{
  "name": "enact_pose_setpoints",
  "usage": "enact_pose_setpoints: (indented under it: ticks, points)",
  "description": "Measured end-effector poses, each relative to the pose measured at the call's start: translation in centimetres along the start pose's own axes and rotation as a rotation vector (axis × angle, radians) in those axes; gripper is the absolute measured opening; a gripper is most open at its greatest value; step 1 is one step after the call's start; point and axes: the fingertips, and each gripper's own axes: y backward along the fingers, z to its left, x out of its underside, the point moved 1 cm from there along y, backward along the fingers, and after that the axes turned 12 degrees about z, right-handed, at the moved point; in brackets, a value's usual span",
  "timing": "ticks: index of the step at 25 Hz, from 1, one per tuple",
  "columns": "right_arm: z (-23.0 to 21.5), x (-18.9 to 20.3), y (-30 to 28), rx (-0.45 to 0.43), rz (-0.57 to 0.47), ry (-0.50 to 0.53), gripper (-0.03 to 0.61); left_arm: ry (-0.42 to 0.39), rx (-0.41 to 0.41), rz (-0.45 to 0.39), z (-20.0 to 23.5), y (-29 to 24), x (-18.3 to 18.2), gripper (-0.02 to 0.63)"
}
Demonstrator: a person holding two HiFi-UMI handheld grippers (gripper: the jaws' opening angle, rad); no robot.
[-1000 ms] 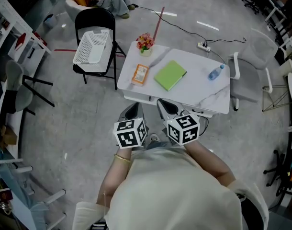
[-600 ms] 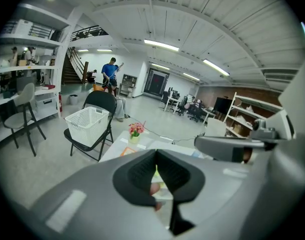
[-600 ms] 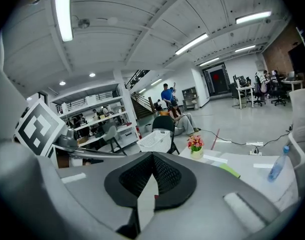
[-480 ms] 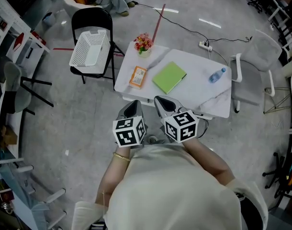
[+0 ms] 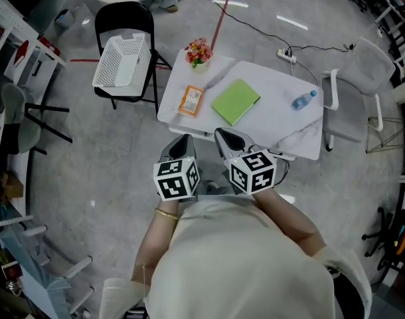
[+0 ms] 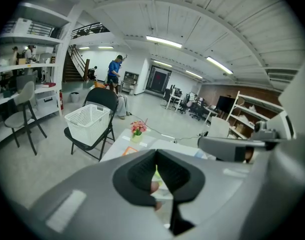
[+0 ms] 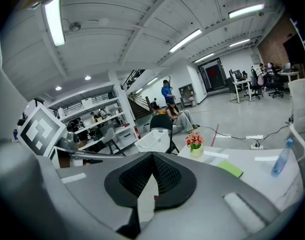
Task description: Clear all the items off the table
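A white table (image 5: 272, 121) carries a pot of pink flowers (image 5: 198, 52), an orange packet (image 5: 191, 100), a green notebook (image 5: 236, 101) and a water bottle (image 5: 301, 100). My left gripper (image 5: 180, 141) and right gripper (image 5: 224, 137) hover side by side just short of the table's near edge, both shut with nothing in them. In the left gripper view the closed gripper (image 6: 156, 169) points at the flowers (image 6: 138, 129) and packet (image 6: 130, 150). The right gripper view shows its gripper (image 7: 152, 171) closed, with the flowers (image 7: 194, 141), notebook (image 7: 229, 168) and bottle (image 7: 281, 160) beyond.
A white basket (image 5: 121, 60) sits on a black folding chair (image 5: 126, 20) left of the table. A white chair (image 5: 358, 92) stands at the table's right end. A power strip (image 5: 287, 55) with cables lies on the floor behind. Shelving lines the left wall.
Both grippers have drifted forward towards the table's near edge, side by side. Their jaws stay shut and the items on the table have not moved.
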Motion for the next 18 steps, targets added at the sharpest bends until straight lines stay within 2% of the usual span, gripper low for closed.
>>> enact_pose_setpoints:
  ticks: [9, 18]
  points:
    - [-0.6, -1.3, -3.9, 0.029, 0.013, -0.043, -0.003, -0.005, -0.023, 0.002, 3.9, -2.2, -2.2, 0.01]
    - [-1.0, -4.2, -8.7, 0.072, 0.029, -0.096, -0.003, -0.032, 0.003, 0.026, 8.0, -4.7, -6.5, 0.009]
